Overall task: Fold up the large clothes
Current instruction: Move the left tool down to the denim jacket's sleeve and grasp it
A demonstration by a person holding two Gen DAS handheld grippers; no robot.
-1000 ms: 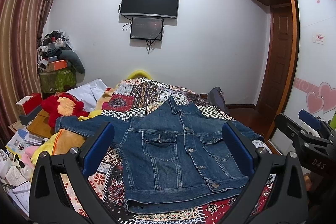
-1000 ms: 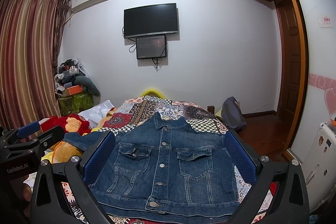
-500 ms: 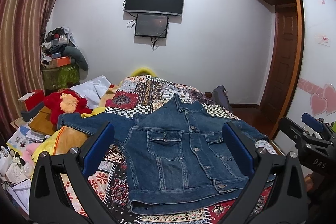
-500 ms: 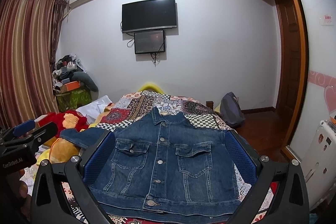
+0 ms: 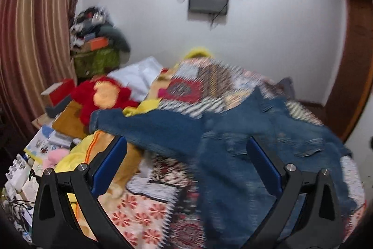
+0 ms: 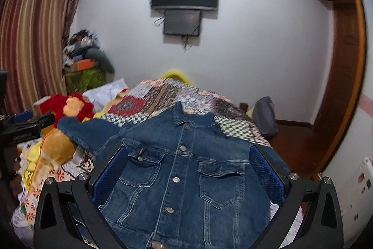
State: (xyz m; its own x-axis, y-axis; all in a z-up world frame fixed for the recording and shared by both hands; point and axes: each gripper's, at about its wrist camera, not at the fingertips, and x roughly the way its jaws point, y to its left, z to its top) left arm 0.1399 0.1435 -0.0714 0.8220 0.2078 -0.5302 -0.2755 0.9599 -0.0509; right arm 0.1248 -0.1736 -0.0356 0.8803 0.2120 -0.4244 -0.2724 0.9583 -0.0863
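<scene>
Hovering over denim jacket (image 6: pixel 186 169), both jaws spread wide (holding nothing), touching nothing.

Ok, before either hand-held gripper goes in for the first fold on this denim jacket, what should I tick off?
1. Denim jacket lies front up and buttoned on the patchwork quilt: ok.
2. Left hand-held gripper open and empty: ok.
3. Right hand-held gripper open and empty: ok.
4. Outstretched sleeve free to fold in: not ok, its cuff hangs off the quilt over the orange cushion, beside the red plush toy.
5. Other sleeve's position: cannot tell, it is mostly hidden at the far edge.
6. Left wrist view sharp enough to aim: not ok, motion-blurred.
</scene>
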